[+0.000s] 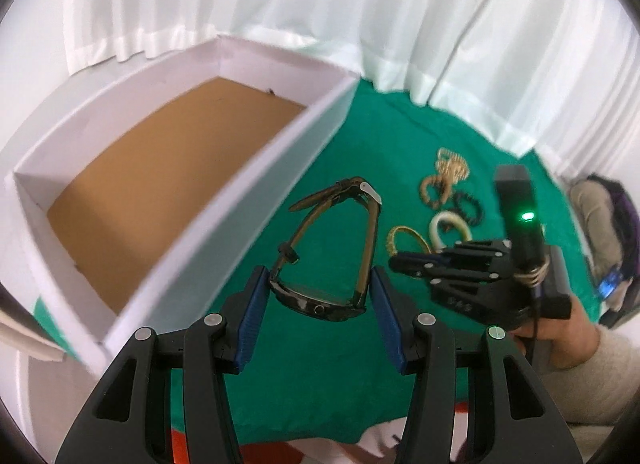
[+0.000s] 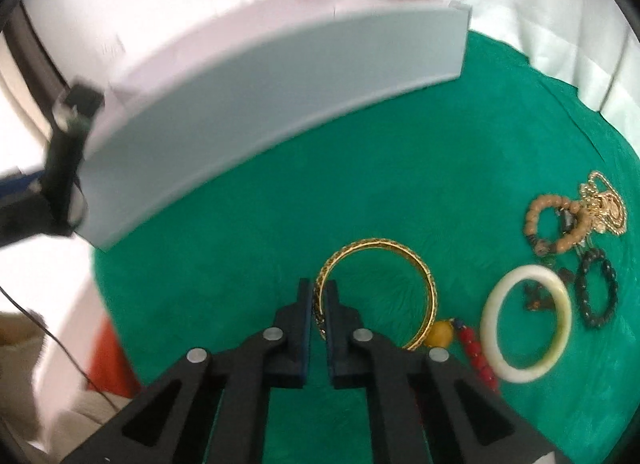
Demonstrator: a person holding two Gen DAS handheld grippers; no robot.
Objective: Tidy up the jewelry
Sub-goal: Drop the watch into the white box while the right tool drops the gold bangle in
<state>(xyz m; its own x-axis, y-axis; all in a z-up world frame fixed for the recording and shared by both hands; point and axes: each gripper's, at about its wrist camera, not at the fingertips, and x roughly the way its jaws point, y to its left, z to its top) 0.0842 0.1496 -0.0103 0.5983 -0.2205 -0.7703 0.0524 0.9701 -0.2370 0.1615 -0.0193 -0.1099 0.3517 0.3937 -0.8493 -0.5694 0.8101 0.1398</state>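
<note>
White curtains [image 1: 320, 3] are hanging behind a table covered in a green cloth [image 1: 320, 364], where the jewelry is lying. On it, a wristwatch [image 1: 332, 252] with a brown strap is standing on edge between the spread blue pads of the left gripper [image 1: 320, 304]; whether the pads are touching it cannot be told. Just to its left, a white box [image 1: 224, 199] with a brown cardboard floor is sitting open-topped. To the watch's right, the right gripper [image 2: 319, 324] is pinching the rim of a gold bangle [image 2: 400, 264], its fingers pressed close together on the band. Beside the bangle a cream bangle [image 2: 524, 368] is lying flat, with a string of red beads [image 2: 476, 356] and a yellow bead [image 2: 439, 334] between the two. Farther out, a tan bead bracelet [image 2: 560, 240], a black bead bracelet [image 2: 600, 320] and a gold chain [image 2: 608, 199] are clustering together, the chain overlapping the tan bracelet.
</note>
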